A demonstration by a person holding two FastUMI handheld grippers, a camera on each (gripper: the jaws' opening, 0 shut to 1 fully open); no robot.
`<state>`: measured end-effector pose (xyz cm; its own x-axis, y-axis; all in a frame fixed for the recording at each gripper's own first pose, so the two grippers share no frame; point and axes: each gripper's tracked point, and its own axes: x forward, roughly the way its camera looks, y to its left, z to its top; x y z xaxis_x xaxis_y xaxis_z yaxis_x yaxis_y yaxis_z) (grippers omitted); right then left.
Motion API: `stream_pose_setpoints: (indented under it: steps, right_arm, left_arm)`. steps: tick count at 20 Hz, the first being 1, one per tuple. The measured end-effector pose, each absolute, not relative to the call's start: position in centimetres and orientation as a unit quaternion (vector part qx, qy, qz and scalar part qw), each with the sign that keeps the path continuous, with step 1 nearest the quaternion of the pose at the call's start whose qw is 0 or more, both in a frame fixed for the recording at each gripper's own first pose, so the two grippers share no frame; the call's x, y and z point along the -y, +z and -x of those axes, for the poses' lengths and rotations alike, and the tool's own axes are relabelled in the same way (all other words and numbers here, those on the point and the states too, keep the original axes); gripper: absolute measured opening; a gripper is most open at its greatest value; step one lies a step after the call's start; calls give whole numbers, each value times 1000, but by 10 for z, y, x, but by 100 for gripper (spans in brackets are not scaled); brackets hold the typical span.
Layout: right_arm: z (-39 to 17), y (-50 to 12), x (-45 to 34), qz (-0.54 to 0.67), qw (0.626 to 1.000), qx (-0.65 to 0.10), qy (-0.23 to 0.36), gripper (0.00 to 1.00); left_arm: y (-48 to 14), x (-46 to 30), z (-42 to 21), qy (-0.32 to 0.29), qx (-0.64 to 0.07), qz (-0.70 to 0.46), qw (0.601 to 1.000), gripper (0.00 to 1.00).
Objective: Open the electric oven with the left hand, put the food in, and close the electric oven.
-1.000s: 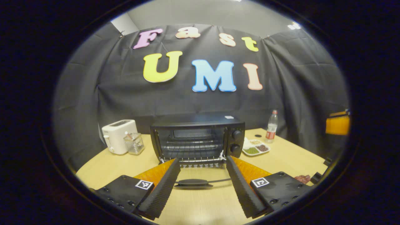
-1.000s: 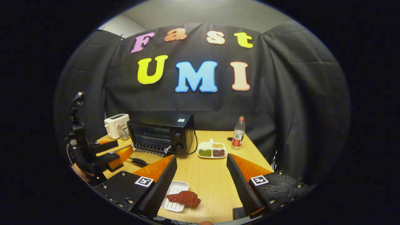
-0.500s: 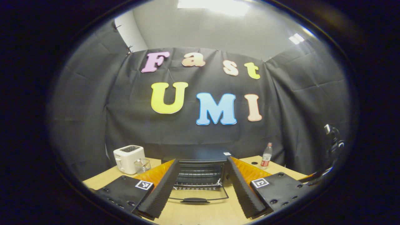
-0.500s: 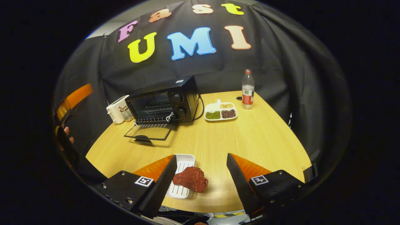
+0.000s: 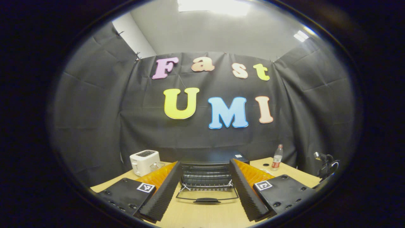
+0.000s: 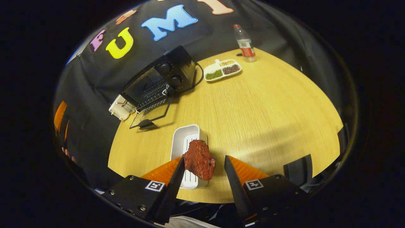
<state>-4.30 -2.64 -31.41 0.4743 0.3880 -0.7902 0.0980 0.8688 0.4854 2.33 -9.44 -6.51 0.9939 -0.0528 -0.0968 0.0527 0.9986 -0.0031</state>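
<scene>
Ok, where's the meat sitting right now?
In the right gripper view, the red meat lies on the near end of the white tray, between the open right gripper fingers, on the table in front of the open oven.

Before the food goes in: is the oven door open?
Open: the oven door lies folded down flat on the table, racks exposed.

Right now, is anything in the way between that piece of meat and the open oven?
Nothing visible. In the right gripper view, bare table lies between the meat on its white tray and the oven, whose door is folded down flat in front.
</scene>
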Motion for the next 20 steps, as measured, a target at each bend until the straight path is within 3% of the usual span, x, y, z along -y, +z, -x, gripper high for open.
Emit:
stream_pose_setpoints:
  steps: [2,4,5,6,8,13,20]
  right_arm:
    - [50,-310,21,-281,809,-508,96,76]
    - [52,-314,17,-303,795,-517,94,31]
    - [50,-315,21,-305,795,-517,91,31]
    - [47,-317,12,-320,794,-509,93,31]
    - [44,-300,13,-327,796,-499,99,11]
    - [34,-280,10,-258,832,-478,114,11]
    - [1,-229,-8,-284,849,-433,104,10]
  left_arm:
    - [-67,93,-15,-17,-52,-5,999,94]
    - [-66,93,-7,-8,-52,-8,999,98]
    - [-66,93,-4,-5,-52,-7,999,94]
    - [-68,94,-2,-6,-52,-5,999,96]
    - [-69,92,-2,-6,-53,-8,999,100]
    - [-71,82,-19,-15,-51,6,999,100]
    - [-82,53,-48,-26,-51,30,998,98]
